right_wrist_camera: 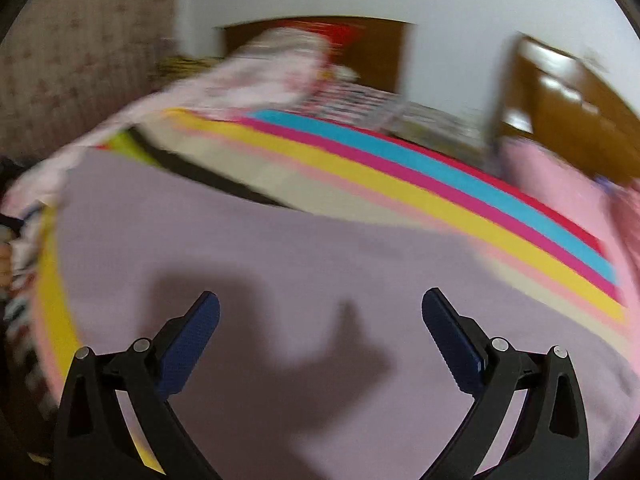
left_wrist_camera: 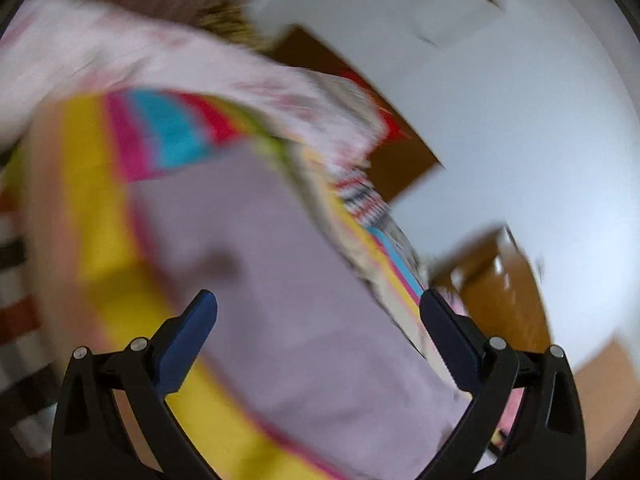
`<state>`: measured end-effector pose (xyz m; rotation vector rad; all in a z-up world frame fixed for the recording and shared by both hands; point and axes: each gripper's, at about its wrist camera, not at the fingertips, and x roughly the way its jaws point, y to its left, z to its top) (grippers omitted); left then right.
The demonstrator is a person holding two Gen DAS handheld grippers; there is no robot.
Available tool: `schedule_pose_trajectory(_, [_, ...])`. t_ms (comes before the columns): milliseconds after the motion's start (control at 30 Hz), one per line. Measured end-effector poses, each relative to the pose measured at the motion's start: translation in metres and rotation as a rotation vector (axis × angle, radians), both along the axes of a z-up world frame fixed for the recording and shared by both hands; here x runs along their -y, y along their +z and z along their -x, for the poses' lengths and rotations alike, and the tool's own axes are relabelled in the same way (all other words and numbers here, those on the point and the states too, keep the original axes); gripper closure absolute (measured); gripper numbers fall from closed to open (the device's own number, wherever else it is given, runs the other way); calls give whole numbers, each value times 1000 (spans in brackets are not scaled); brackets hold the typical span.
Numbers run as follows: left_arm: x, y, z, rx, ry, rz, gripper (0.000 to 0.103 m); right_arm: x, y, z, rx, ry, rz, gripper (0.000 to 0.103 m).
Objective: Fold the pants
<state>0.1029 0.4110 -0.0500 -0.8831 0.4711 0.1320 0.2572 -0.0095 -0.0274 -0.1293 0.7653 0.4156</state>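
Note:
Both views are smeared by motion. A flat lilac cloth (left_wrist_camera: 288, 280) (right_wrist_camera: 280, 248) lies on a bedcover (right_wrist_camera: 420, 196) striped in yellow, pink, blue and red; whether it is the pants I cannot tell. A pale pink flowered garment (left_wrist_camera: 168, 64) (right_wrist_camera: 256, 76) lies rumpled at the far side of the bed. My left gripper (left_wrist_camera: 318, 296) hangs over the lilac cloth, open, with nothing between its blue pads. My right gripper (right_wrist_camera: 320, 294) stands wide open above the same cloth, empty, and casts a dark shadow (right_wrist_camera: 256, 344) on it.
Brown wooden furniture (right_wrist_camera: 568, 100) stands at the right against a white wall (left_wrist_camera: 520, 128). A dark wooden panel (right_wrist_camera: 384, 52) rises behind the bed. Small-patterned fabrics (right_wrist_camera: 360, 104) lie along the bed's far edge. A striped red, black and white cloth (left_wrist_camera: 16, 300) shows at the left.

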Motion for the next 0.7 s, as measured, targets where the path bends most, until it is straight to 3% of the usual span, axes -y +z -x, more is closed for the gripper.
schedule_pose_trajectory(67, [-36, -17, 5, -19, 10, 70, 2, -48, 1, -7, -15, 128, -23, 5])
schedule_pose_trajectory(167, [-57, -28, -7, -56, -24, 70, 2, -113, 5, -4, 41, 255, 50, 5])
schedule_pose_trajectory(267, [-64, -32, -23, -61, -88, 68, 2, -150, 14, 5, 58, 329, 47, 5])
schedule_pose_trajectory(367, [-72, -42, -44, -84, -89, 75, 2, -155, 13, 10, 25, 364, 16, 5])
schedule_pose_trajectory(500, [-77, -36, -59, 32, -127, 99, 8, -150, 10, 19, 2, 357, 20, 5])
schedule_pose_trajectory(600, [-76, -42, -73, 3, -122, 53, 17, -146, 8, 27, -21, 345, -5, 5])
schedule_pose_trajectory(700, [-69, -49, -67, 25, -136, 1, 15, -147, 3, 28, -34, 340, -23, 5])
